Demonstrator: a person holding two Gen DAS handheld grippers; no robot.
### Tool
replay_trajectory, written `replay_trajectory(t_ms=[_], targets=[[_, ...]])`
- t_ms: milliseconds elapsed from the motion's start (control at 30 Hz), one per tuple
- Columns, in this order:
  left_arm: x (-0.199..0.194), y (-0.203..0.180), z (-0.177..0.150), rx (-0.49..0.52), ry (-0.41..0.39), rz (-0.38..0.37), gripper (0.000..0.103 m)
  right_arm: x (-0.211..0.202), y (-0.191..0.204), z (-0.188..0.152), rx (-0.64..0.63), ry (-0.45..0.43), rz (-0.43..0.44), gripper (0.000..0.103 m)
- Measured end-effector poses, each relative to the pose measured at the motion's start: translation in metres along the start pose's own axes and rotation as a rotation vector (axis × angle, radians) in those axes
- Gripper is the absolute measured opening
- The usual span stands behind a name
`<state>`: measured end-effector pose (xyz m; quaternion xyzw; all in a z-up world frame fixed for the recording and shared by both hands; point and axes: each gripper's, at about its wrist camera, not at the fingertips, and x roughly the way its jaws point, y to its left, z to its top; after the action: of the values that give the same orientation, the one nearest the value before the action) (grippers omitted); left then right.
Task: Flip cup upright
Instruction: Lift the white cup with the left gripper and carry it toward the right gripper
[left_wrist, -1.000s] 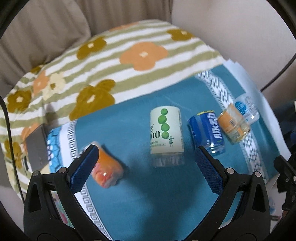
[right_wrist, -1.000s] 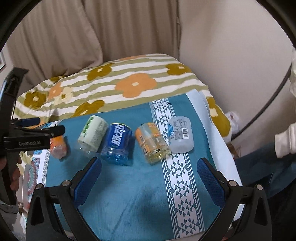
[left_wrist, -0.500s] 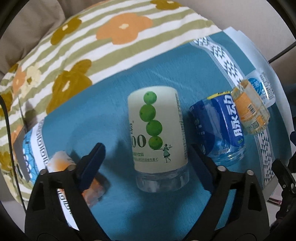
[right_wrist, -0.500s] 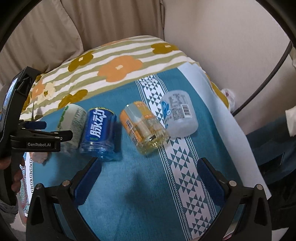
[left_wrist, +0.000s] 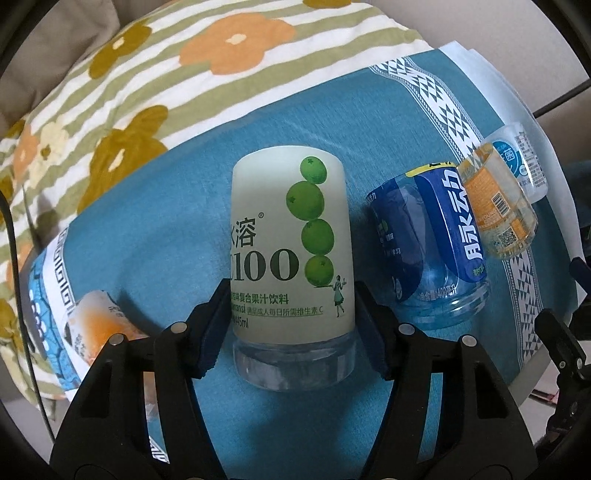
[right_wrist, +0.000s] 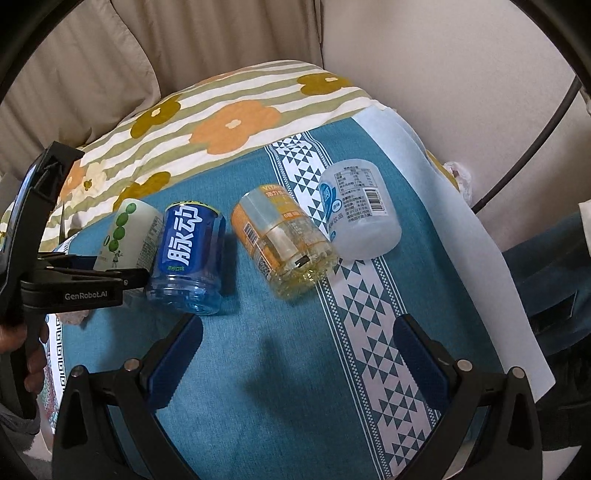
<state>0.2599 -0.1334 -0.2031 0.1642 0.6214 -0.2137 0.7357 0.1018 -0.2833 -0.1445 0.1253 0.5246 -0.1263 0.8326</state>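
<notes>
While the frosted white plastic cup with green fruit print (left_wrist: 290, 254) lies on its side on the teal cloth (right_wrist: 295, 387), left gripper (left_wrist: 291, 332) fingers bracket its clear base.
Grip looks closed on it, flip not begun; right gripper (right_wrist: 297, 363) wide open, w/ nothing held.

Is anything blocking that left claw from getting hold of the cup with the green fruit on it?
Nothing visible does. The left gripper already has its fingers on either side of the green-fruit cup, near its clear base. The blue cup lies close beside it on the right, outside the fingers.
</notes>
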Motion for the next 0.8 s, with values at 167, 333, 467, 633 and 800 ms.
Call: replay_trajectory(t_ms=[167, 333, 467, 633, 800], targets=[[-0.015, 0.002, -0.007, -0.021, -0.027, 0.015, 0.068, -0.004, 0.000, 0.000, -0.014, -0.008, 0.018, 0.103], [-0.040, 0.002, -0.019, -0.062, -0.066, 0.029, 0.068, -0.015, 0.001, 0.000, -0.048, -0.029, 0.040, 0.103], [-0.061, -0.003, -0.034, -0.097, -0.096, 0.040, 0.068, -0.027, 0.000, -0.001, -0.084, -0.052, 0.062, 0.103], [-0.080, -0.015, -0.056, -0.146, -0.119, 0.048, 0.068, -0.040, -0.003, -0.005, -0.129, -0.070, 0.096, 0.103], [-0.088, -0.032, -0.086, -0.197, -0.122, 0.050, 0.068, -0.050, -0.012, -0.012, -0.174, -0.084, 0.129, 0.103]])
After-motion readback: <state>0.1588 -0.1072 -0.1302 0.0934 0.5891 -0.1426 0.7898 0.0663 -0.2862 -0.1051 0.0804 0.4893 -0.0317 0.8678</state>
